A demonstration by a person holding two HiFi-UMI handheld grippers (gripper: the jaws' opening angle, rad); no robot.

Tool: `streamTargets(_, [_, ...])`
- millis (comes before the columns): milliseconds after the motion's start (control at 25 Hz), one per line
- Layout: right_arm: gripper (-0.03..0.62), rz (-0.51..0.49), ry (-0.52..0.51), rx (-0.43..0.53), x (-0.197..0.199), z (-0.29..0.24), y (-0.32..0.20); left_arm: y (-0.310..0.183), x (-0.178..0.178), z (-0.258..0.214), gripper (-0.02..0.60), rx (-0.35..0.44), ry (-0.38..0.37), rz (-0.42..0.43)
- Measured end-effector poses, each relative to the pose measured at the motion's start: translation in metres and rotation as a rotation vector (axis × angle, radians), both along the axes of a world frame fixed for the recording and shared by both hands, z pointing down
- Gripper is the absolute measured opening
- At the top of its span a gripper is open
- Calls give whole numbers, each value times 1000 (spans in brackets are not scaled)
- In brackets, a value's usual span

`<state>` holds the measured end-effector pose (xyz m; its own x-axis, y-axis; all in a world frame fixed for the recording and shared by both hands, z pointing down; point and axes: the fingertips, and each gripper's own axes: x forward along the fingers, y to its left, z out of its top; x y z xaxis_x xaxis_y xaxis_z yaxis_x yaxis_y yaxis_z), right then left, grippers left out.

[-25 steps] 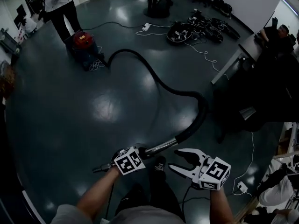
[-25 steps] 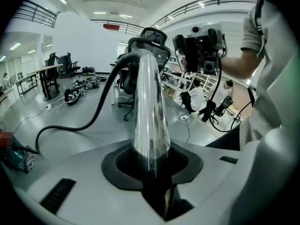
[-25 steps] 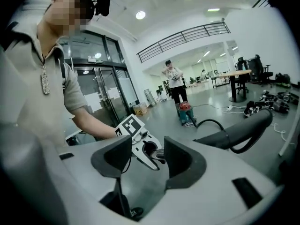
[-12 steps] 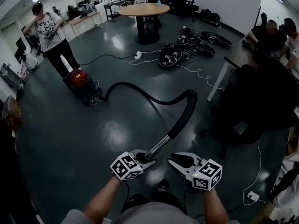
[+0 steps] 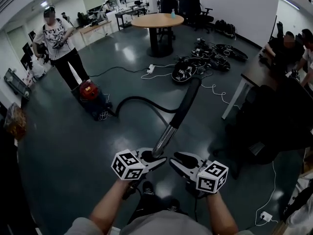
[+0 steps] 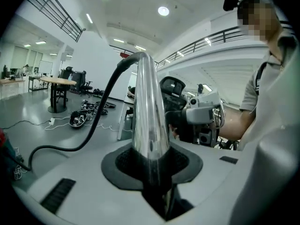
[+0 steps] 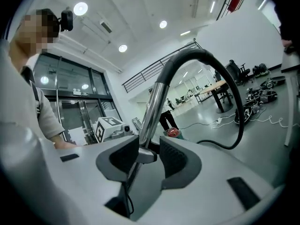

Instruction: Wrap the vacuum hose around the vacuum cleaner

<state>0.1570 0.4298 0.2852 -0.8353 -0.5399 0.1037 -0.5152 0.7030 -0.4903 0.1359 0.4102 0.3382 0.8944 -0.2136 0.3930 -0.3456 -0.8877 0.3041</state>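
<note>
The red vacuum cleaner stands on the dark floor at the left, and also shows small in the right gripper view. Its black hose runs along the floor, rises in an arch and ends in a shiny metal tube. My left gripper is shut on that tube, which stands up between its pads. My right gripper is close on the tube's right. Its jaws narrowed and have just been opening slightly. The tube shows in their gap with no pad pressing on it.
A person stands right behind the vacuum cleaner. A round wooden table is at the back. Heaps of cables and gear and a white power strip lie on the floor. A desk and dark chair stand at the right.
Both grippers rose, and the tube swung from lying low to standing steeply. The hose loop lifted off the floor. The right gripper's jaws narrowed and came next to the tube.
</note>
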Motion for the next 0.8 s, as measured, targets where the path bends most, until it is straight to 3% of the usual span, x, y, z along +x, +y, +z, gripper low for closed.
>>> streamTargets(200, [231, 17, -21, 30, -45, -21, -55, -37, -33, -17, 121, 38, 121, 3])
streamTargets(480, [232, -77, -7, 63, -144, -41, -117, -70, -83, -29, 123, 67, 251, 41])
streamTargets(800, [217, -98, 155, 155, -226, -42, -151, -87, -136, -27, 123, 64, 285, 61])
